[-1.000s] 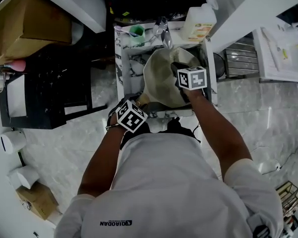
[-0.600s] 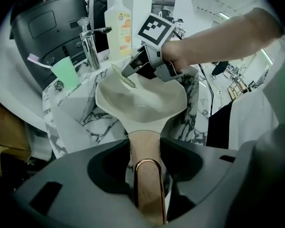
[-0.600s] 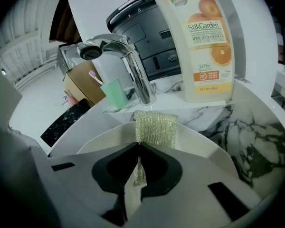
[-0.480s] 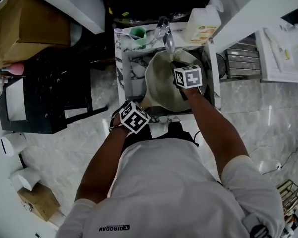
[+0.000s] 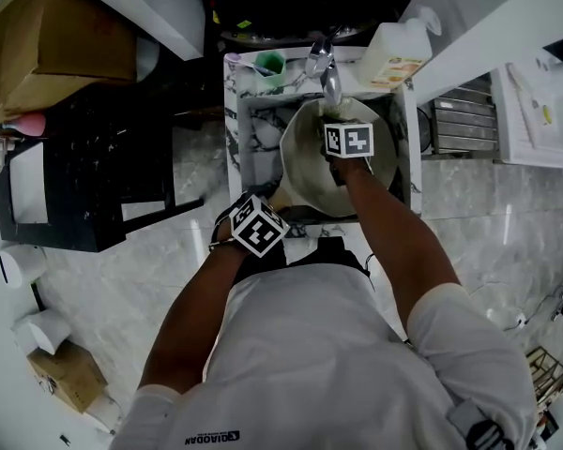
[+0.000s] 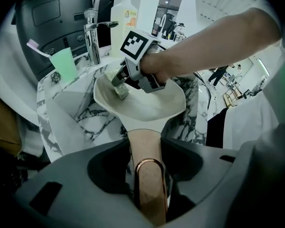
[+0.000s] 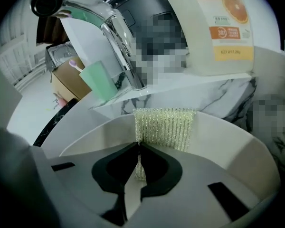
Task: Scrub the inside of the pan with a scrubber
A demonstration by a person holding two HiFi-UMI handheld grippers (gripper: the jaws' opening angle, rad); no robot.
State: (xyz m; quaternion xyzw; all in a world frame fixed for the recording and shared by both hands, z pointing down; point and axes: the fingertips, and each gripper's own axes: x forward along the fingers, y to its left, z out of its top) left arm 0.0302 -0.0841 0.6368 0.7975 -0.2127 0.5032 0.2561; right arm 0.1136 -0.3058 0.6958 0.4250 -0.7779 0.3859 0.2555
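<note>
A cream pan [image 5: 308,178] leans in the marble sink [image 5: 253,139] with its tan handle [image 6: 149,175] pointing toward me. My left gripper [image 6: 141,140] has its jaws set wide around that handle and touches it on both sides; its marker cube [image 5: 256,228] shows at the sink's near edge. My right gripper [image 7: 138,146] is shut on a yellow-green mesh scrubber [image 7: 164,127]. The scrubber [image 6: 119,90] presses on the pan's far inner wall [image 7: 228,146], just below the faucet.
A chrome faucet [image 5: 325,68] overhangs the pan's far rim. A green cup with a toothbrush [image 5: 270,62] and a soap bottle [image 5: 399,50] stand on the sink's back ledge. A black stand [image 5: 94,157] and a cardboard box [image 5: 47,36] are to the left.
The right gripper has slid the scrubber leftward across the pan, from its right side to under the faucet. The left gripper stays at the handle.
</note>
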